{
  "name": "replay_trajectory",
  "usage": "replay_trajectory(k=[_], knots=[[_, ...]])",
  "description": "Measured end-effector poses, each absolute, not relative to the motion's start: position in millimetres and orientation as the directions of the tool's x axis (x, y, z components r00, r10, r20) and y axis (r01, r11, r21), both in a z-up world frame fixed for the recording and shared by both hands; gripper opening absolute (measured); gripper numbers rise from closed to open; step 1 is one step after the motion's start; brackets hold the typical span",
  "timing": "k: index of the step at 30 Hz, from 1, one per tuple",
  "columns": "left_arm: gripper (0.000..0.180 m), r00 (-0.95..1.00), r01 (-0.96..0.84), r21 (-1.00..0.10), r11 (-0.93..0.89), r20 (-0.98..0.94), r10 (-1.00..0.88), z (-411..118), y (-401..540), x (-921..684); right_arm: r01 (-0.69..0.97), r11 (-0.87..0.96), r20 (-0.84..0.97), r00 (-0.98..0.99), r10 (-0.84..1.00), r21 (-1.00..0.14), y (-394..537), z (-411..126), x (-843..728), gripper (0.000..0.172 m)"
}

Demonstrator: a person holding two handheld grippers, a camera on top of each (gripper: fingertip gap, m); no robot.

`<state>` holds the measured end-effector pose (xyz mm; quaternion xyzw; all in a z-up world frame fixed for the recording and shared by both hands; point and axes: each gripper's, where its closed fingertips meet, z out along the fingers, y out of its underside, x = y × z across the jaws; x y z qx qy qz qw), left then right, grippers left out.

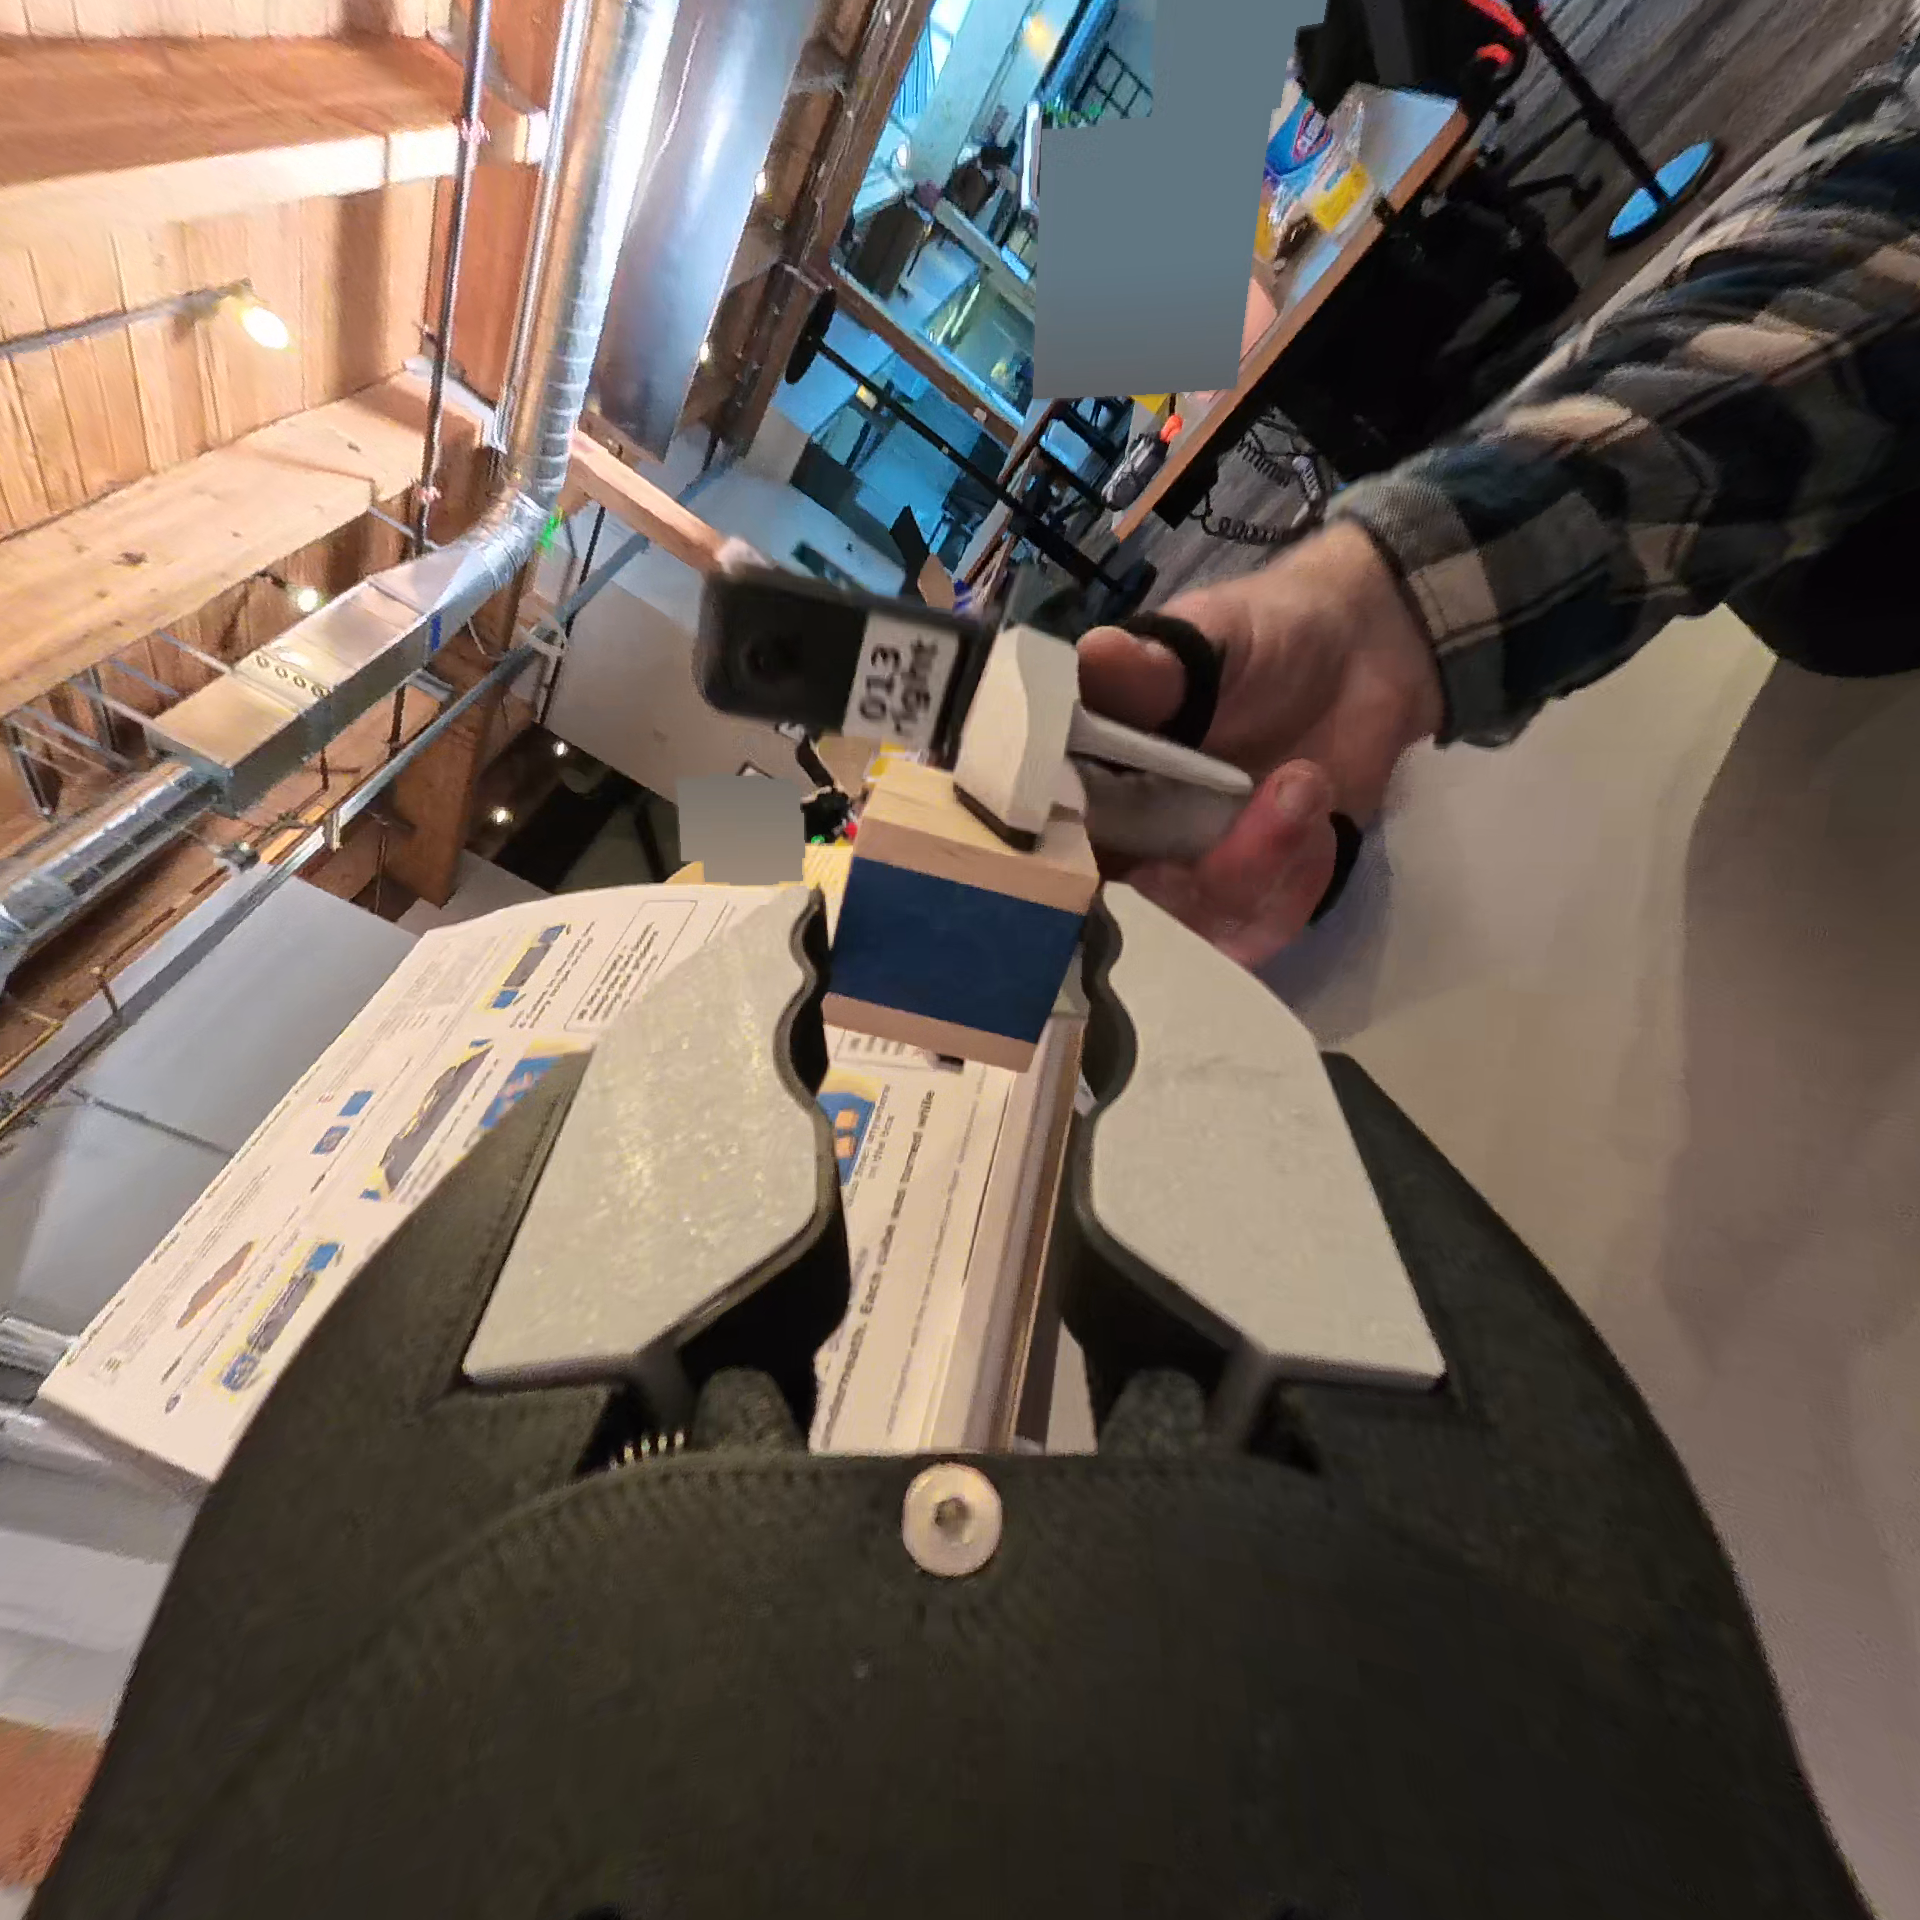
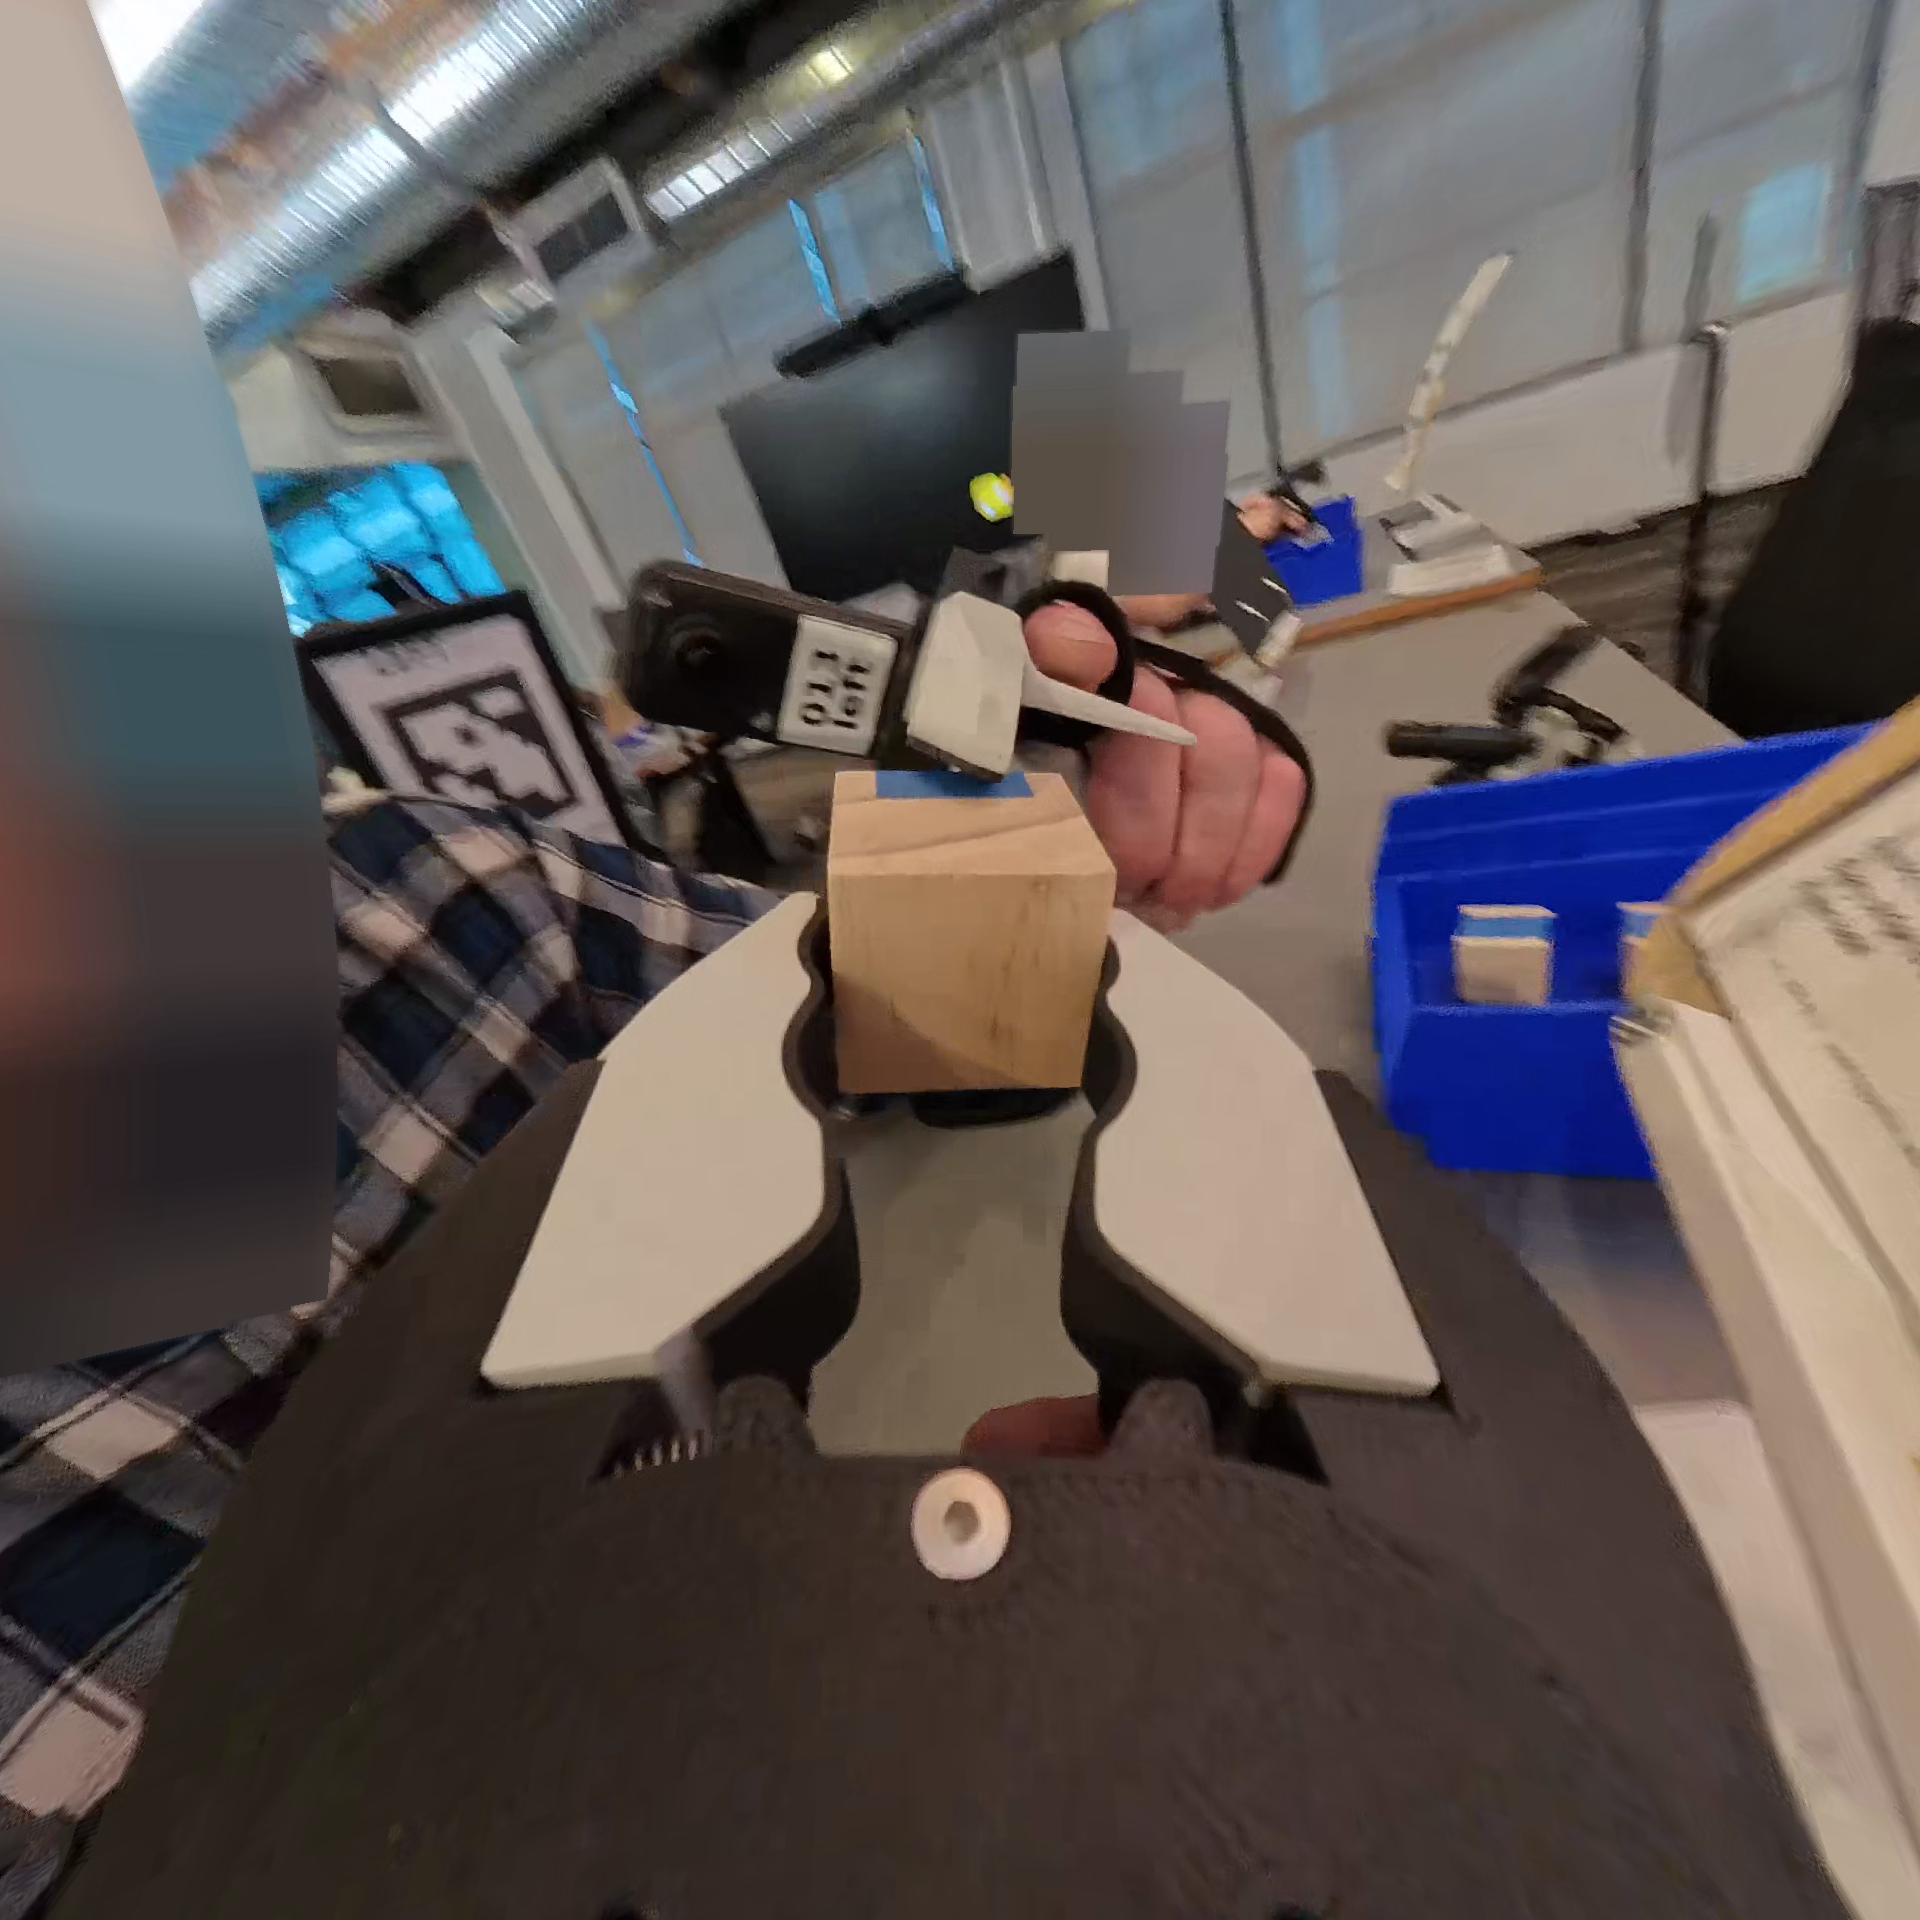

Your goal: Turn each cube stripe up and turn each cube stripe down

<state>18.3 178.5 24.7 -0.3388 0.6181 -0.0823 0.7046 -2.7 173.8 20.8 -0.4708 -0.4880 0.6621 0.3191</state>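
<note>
One wooden cube with a blue stripe is held in the air between both grippers. In the left wrist view my left gripper is shut on its two sides, with the stripe face towards the camera. A finger of the right gripper presses on the cube's top face. In the right wrist view my right gripper is shut on the same cube, with a bare wood face towards the camera. A finger of the left gripper sits on its top, by the blue stripe.
A blue bin at the right holds more striped cubes. A printed instruction sheet on a board lies under the left gripper and shows at the right edge of the right wrist view. A person's plaid sleeve is at the left.
</note>
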Motion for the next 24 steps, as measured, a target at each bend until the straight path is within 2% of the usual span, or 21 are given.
replay_trajectory(k=[4, 7, 10, 12, 17, 24], knots=[[0.041, 0.290, -0.306, -0.597, 0.741, -0.800, -0.525, 33.5, 191.4, 5.4, 0.113, -0.236, -0.248, -0.107, 0.963, -0.965, 209.2, 32.9, 28.1, 0.046], [0.019, 0.328, -0.337, -0.589, 0.735, -0.805, -0.495, 45.0, 201.6, -14.6, 0.121, -0.169, -0.133, 0.258, 0.957, -0.978, 275.1, 51.8, 98.5, 0.045], [0.012, 0.358, -0.381, -0.604, 0.700, -0.794, -0.491, 50.0, 217.4, -34.2, 0.192, -0.176, -0.007, 0.657, 0.754, -0.965, 352.8, 44.6, 200.0, 0.045], [0.008, 0.382, -0.418, -0.610, 0.673, -0.790, -0.480, 50.2, 230.4, -47.0, 0.244, -0.288, 0.033, 0.812, 0.583, -0.926, 393.6, 15.5, 263.3, 0.045], [0.007, 0.439, -0.454, -0.642, 0.618, -0.765, -0.472, 50.1, 254.2, -71.3, 0.296, -0.586, 0.062, 0.921, 0.384, -0.754, 444.9, -81.8, 340.8, 0.046], [0.009, 0.472, -0.497, -0.671, 0.550, -0.741, -0.477, 42.7, 276.4, -92.2, 0.340, -0.806, 0.057, 0.932, 0.358, -0.485, 463.2, -188.0, 359.3, 0.046]])
